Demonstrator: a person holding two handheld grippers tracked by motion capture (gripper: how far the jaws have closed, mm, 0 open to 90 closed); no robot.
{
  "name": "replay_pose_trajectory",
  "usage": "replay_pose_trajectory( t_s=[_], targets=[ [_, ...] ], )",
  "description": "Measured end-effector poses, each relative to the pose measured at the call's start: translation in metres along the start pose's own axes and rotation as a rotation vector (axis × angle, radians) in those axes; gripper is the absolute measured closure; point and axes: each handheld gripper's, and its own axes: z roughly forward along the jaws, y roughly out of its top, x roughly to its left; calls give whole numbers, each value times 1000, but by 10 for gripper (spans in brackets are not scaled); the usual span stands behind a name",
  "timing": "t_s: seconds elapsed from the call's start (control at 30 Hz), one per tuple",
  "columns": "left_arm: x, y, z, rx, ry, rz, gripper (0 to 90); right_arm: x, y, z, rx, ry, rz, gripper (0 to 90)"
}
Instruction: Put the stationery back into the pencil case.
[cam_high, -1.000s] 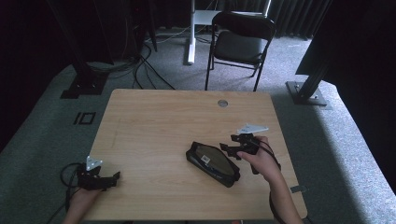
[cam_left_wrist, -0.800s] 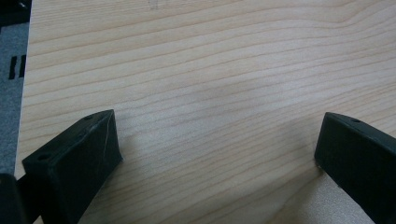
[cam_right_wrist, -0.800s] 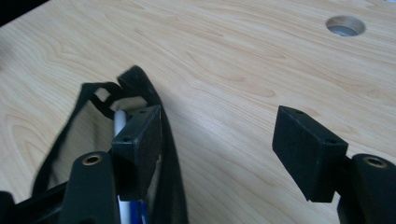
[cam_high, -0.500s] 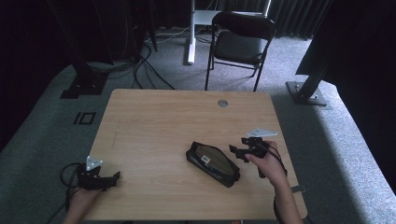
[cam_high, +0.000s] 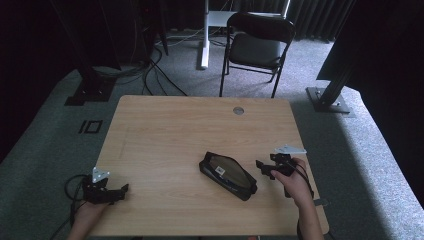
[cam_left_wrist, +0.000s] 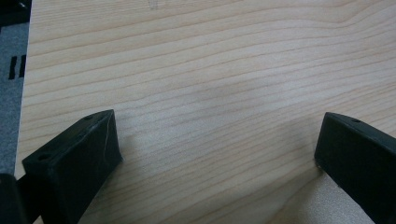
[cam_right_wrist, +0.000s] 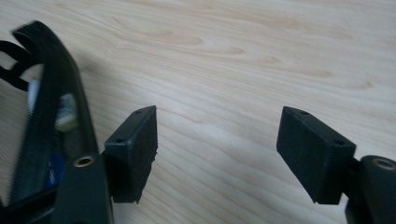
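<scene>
Black mesh pouch (cam_high: 228, 175) lies flat near the middle of the wooden table (cam_high: 200, 125), toward my right, one end pointing at the right gripper (cam_high: 264, 167).

What has changed: a second ago my right hand (cam_high: 292, 181) held its gripper higher and farther back on the table, above the pouch's far end. Since then it has come down and toward me, and now sits low beside the pouch's right end. Its jaws have just been opening, with nothing between them. I read that as lining up for a grab at this end of the pouch, not a grip yet. The pouch itself has not shifted, and the left side looks the same as before.

Right gripper (cam_right_wrist: 217, 149): released, jaws well apart, bare wood between the pads (cam_right_wrist: 140, 144). In the right gripper view the pouch's zipped edge (cam_right_wrist: 51, 107) sits just outside the left jaw, close beside it; I cannot tell whether they touch.

Left gripper (cam_high: 117, 191): resting at the near left corner, well apart from the pouch. In the left gripper view its jaws stand wide, holding nothing, with only table grain between them.
</scene>
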Motion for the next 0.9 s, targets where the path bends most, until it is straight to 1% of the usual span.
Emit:
replay_pose_trajectory(
  t_s=[0.07,0.1,0.13,0.2,0.27,0.4,0.47,0.53,0.57,0.7,0.83,0.87,0.9],
  targets=[
    [0,0,0,0,0,0,4,-3,-4,0,4,-18,4,268],
    [0,0,0,0,0,0,3,-3,-4,0,4,-18,4,268],
    [0,0,0,0,0,0,3,-5,-6,0,10,-29,-3,267],
    [0,0,0,0,0,0,4,-9,-11,0,9,-39,16,248],
    [0,0,0,0,0,0,4,-11,-15,0,12,-52,22,220],
    [0,0,0,0,0,0,4,-15,-22,0,23,-62,36,210],
    [0,0,0,0,0,0,3,-17,-26,-1,32,-56,57,210],
    [0,0,0,0,0,0,4,-18,-30,-1,28,-56,43,203],
    [0,0,0,0,0,0,4,-18,-32,-1,33,-63,38,183],
    [0,0,0,0,0,0,3,-19,-38,-1,30,-99,44,180],
    [0,0,0,0,0,0,4,-23,-44,0,39,-130,62,180],
    [0,0,0,0,0,0,4,-24,-46,0,40,-145,66,180],
    [0,0,0,0,0,0,4,-25,-47,0,29,-168,65,178]
  ],
)
